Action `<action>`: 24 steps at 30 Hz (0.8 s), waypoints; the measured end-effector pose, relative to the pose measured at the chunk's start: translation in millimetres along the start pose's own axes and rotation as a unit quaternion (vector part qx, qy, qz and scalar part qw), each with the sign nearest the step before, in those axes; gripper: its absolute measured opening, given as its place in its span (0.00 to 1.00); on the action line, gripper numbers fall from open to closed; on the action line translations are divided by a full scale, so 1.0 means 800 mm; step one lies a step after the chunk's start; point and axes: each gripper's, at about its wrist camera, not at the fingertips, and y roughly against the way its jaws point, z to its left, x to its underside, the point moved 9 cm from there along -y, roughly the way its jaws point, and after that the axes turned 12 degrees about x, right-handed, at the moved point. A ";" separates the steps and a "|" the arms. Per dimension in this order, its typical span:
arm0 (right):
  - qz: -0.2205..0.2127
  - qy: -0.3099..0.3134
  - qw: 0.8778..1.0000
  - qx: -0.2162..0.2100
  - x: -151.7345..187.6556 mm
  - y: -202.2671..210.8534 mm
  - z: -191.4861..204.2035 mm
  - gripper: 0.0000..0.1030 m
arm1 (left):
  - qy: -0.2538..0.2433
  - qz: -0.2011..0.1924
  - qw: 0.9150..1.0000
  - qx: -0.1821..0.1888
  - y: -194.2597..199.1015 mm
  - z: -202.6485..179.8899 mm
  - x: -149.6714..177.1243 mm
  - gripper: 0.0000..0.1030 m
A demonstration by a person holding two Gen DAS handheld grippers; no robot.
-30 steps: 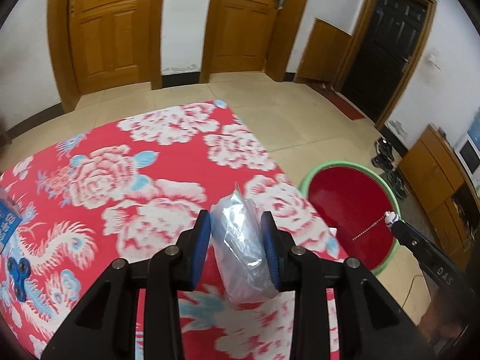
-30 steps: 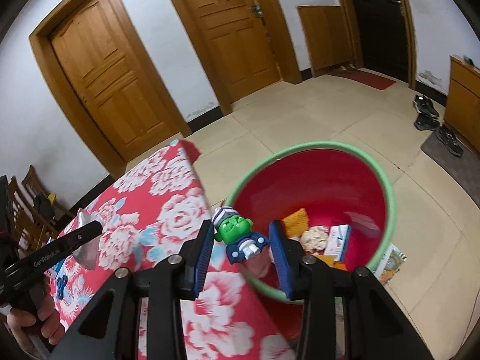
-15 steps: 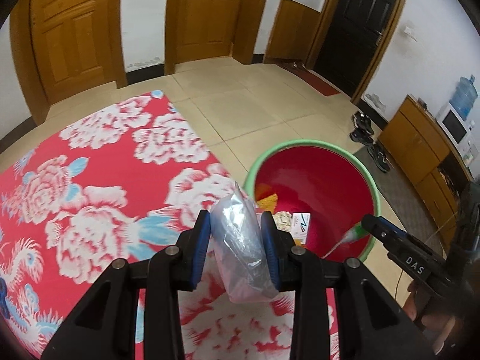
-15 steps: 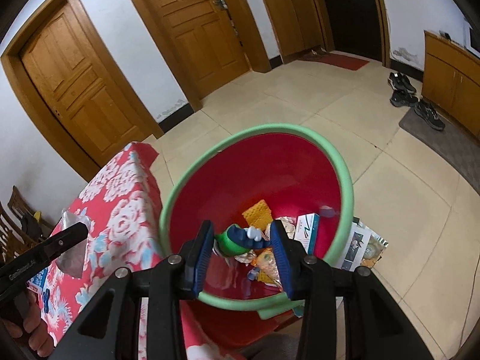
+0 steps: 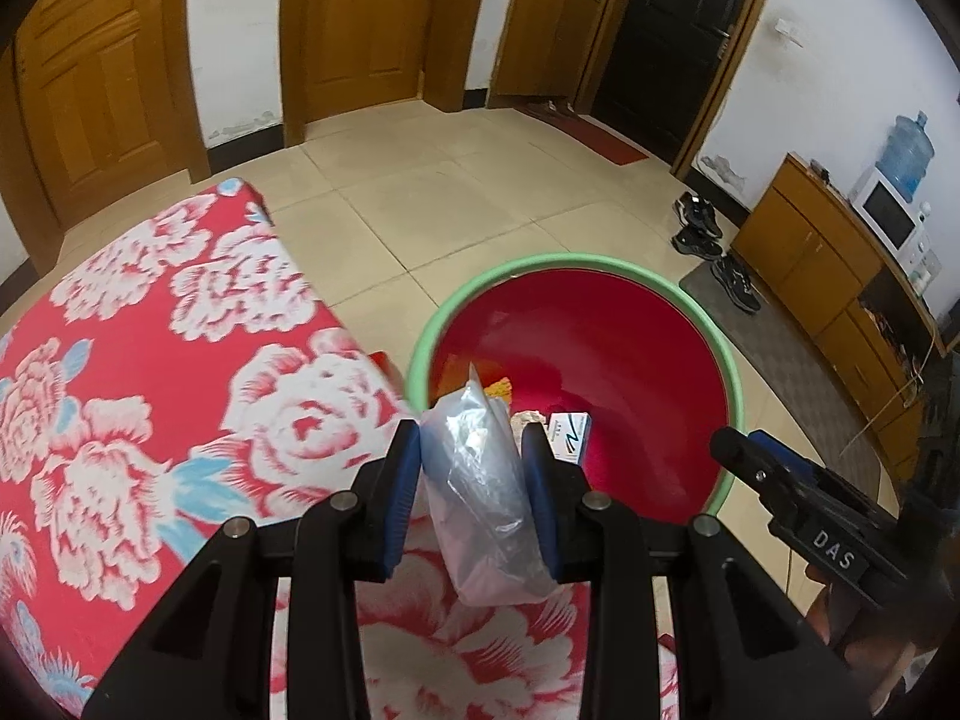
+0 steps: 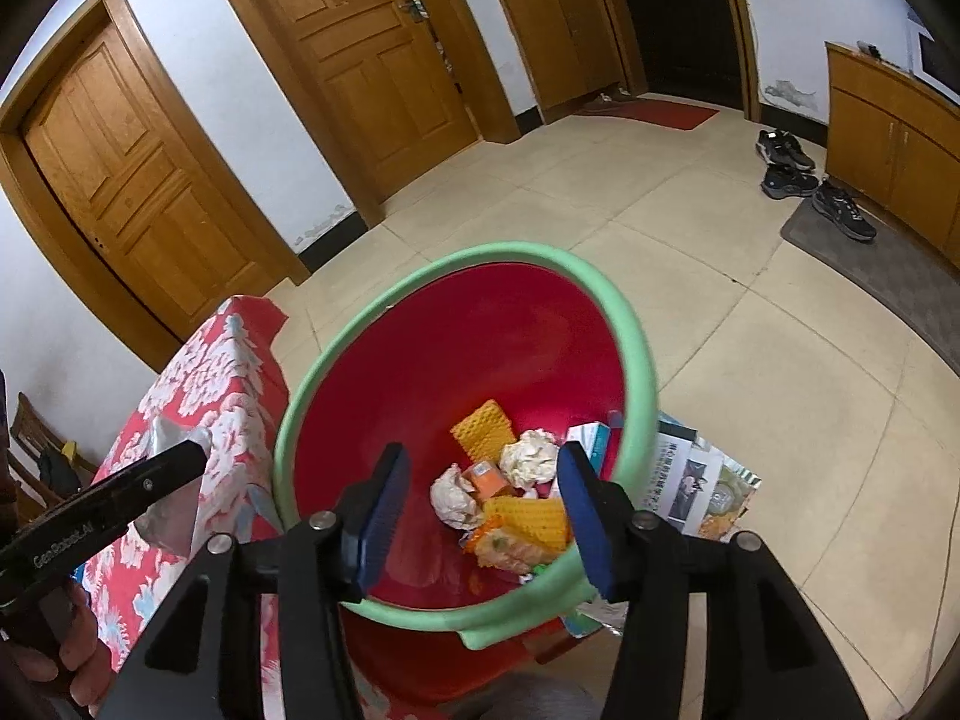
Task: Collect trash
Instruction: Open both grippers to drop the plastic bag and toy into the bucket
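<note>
My left gripper (image 5: 471,474) is shut on a crumpled clear plastic bag (image 5: 480,498) and holds it over the table's right edge, beside the red bin with a green rim (image 5: 456,312). My right gripper (image 6: 480,498) is open and empty, above the bin's (image 6: 636,354) near side. In the bin lie yellow waffle-like pieces (image 6: 485,431), crumpled white paper (image 6: 528,456), a small box (image 6: 591,441) and an orange wrapper. The left gripper with the bag (image 6: 174,504) shows at the left of the right wrist view.
The table wears a red cloth with white flowers (image 5: 150,360). A printed box (image 6: 696,480) lies on the tiled floor beside the bin. Shoes (image 6: 804,180) and a mat lie near a wooden cabinet (image 5: 840,276). Wooden doors stand behind.
My right gripper opened over the bin and the green toy figure it held is gone from its jaws. My left gripper carried the plastic bag rightwards towards the bin.
</note>
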 end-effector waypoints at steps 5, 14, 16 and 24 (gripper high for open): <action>0.002 -0.009 1.000 0.006 0.003 0.000 -0.015 0.59 | -0.012 0.019 1.000 0.004 -0.028 -0.008 -0.002 0.34; 0.003 -0.024 1.000 0.014 0.007 0.000 -0.033 0.61 | -0.029 0.039 0.999 0.021 -0.056 -0.028 -0.004 0.43; 0.004 -0.025 1.000 0.012 0.008 0.000 -0.034 0.61 | -0.029 0.039 0.999 0.016 -0.058 -0.029 -0.004 0.51; -0.007 -0.020 1.000 0.002 0.007 0.018 -0.025 0.70 | -0.012 0.029 0.999 0.007 -0.036 -0.021 0.002 0.52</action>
